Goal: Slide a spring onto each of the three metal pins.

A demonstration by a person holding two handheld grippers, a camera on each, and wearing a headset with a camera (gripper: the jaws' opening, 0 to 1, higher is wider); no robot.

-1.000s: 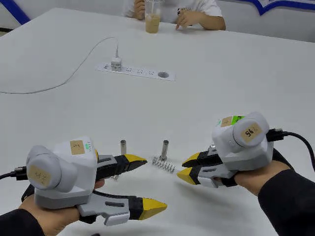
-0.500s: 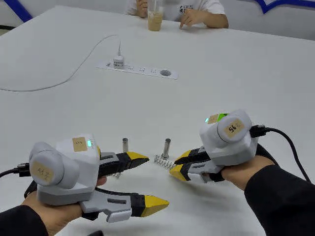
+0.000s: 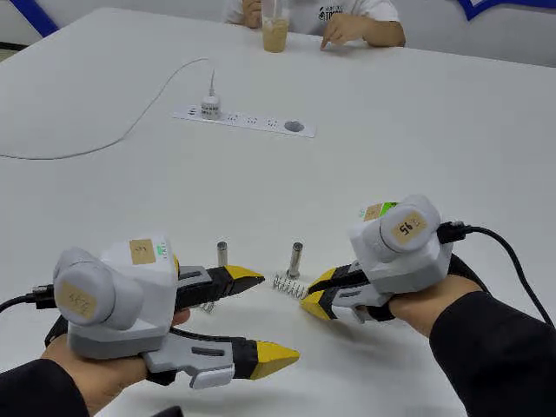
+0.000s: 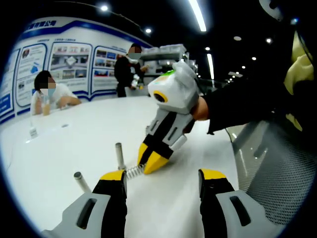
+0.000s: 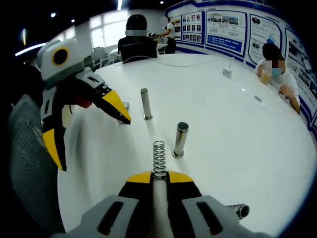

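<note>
Beside a metal pin (image 5: 180, 139), the right gripper (image 5: 159, 174) pinches one end of a spring (image 5: 159, 157); the left gripper (image 4: 163, 174) gapes wide, empty

Left gripper (image 3: 274, 317) jaws wide apart, right gripper (image 3: 317, 293) jaws pinching spring (image 3: 289, 287)

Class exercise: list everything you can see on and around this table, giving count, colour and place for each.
Table: one, white, under everything.
Metal pins: two, silver, upright between the grippers.
Springs: three, silver, lying flat; one beside a pin, one behind the left gripper's jaw, one close under the right gripper.
Power strip: one, white, mid-table, with a white plug in it.
Cup: one, clear, beige drink, far edge.
Person: one, white top, seated behind the cup.
Left gripper: one, white, black and yellow, jaws open.
Right gripper: one, same colours, jaws closed on one spring's end.
</note>
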